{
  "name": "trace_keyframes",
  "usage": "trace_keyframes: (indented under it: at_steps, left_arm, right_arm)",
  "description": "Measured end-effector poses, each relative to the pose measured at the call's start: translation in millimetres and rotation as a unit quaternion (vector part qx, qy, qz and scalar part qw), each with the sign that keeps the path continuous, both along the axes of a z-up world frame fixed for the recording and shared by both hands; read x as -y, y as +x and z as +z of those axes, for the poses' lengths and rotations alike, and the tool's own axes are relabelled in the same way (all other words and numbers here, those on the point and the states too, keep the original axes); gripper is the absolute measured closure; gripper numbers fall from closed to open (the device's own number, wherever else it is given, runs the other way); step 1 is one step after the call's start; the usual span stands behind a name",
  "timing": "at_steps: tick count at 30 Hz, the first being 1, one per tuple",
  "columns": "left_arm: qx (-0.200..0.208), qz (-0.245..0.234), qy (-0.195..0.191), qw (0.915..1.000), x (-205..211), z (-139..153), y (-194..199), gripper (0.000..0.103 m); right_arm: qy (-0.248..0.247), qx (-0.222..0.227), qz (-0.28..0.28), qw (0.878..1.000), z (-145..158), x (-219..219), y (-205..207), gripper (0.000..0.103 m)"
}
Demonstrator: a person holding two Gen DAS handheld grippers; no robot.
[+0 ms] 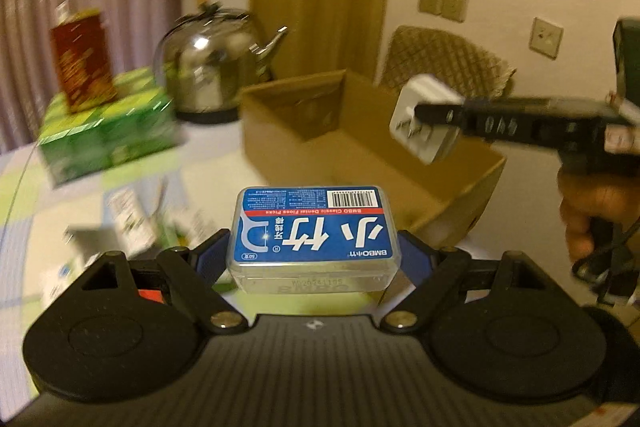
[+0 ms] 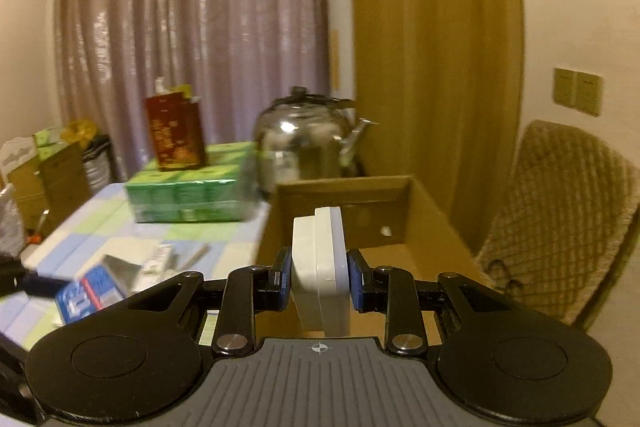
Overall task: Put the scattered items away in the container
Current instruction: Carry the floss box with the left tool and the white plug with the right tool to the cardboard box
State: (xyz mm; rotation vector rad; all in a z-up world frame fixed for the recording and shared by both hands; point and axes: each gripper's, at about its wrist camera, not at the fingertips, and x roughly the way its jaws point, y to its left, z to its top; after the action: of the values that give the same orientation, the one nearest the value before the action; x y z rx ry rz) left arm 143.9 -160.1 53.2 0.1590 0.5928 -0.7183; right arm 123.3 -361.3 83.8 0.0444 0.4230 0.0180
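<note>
- Clamped in my left claw (image 1: 314, 255) sat the blue floss-pick box (image 1: 314, 231), held above the desk (image 1: 24, 183), just short of the cardboard box (image 1: 472, 183).
- Across from it, my right claw (image 2: 318, 277) pinched the white charger (image 2: 320, 267) over the open carton.
- Both loads were mid-carry, I judged; each needed lowering past the rim, then release.
- Kettle (image 1: 212, 67) and green packs (image 1: 108, 131) stood well apart.

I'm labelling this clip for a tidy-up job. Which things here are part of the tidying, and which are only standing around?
Part of the job:
floss pick box, held in the left gripper
white charger, held in the right gripper
cardboard box

Standing around:
kettle
green carton pack
red carton
chair
</note>
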Motion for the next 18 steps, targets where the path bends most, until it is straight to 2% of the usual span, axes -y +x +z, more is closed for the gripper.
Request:
trace_keyframes:
  at_steps: [5, 9, 18]
  left_arm:
    - [0.024, -0.038, 0.01, 0.9989, 50.8, 9.1, 19.0, 0.019]
    - [0.025, -0.06, 0.017, 0.9977, 82.8, 6.3, 35.9, 0.019]
    - [0.02, -0.09, 0.047, 0.9947, 119.4, -13.5, 56.5, 0.019]
  right_arm:
    - [0.0, -0.008, -0.028, 1.0, -7.7, 33.6, 7.5, 0.077]
    - [0.005, -0.014, -0.044, 0.999, -14.9, 53.8, 11.5, 0.077]
    - [0.016, -0.024, -0.056, 0.998, -30.7, 76.9, 17.6, 0.077]
